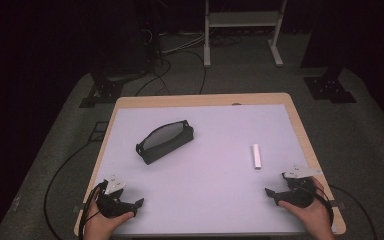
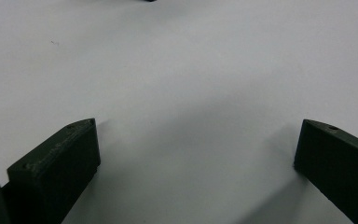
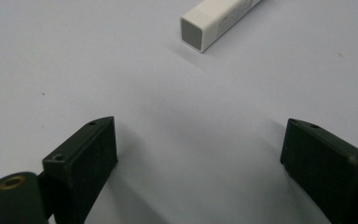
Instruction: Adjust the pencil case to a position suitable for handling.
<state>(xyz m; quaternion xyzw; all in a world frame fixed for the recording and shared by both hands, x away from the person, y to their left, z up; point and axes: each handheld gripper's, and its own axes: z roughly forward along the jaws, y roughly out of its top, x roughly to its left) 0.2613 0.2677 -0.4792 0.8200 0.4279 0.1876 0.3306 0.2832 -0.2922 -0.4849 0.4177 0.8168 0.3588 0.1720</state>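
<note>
Jaws of the right gripper (image 3: pixel 198 140) are seen spread wide apart in the right gripper view, released, with nothing but bare table surface between them. In the high view the right gripper (image 1: pixel 275 192) is held low over the near right corner of the table (image 1: pixel 210 175), gripped by the right hand (image 1: pixel 312 212), with a grey plate on its top and a cable trailing off to the right. Just beyond it, a little farther from the near edge and slightly to the left, a white bar (image 1: pixel 256 156) is laid flat on the table, its long side running near to far; in the right gripper view the square near end of the white bar (image 3: pixel 214 21) is shown ahead of the jaws, apart from them and untouched. The left gripper (image 1: pixel 139 202) is held by the left hand (image 1: pixel 105 225) at the near left corner, and in the left gripper view the left gripper (image 2: pixel 196 140) is likewise seen released, its jaws wide apart over bare surface. Farther off, left of the table's middle, a black pouch (image 1: pixel 165 142) is laid at a slant, well apart from both grippers and from the white bar. The table is covered by a pale sheet, with a wooden rim showing around it.
</note>
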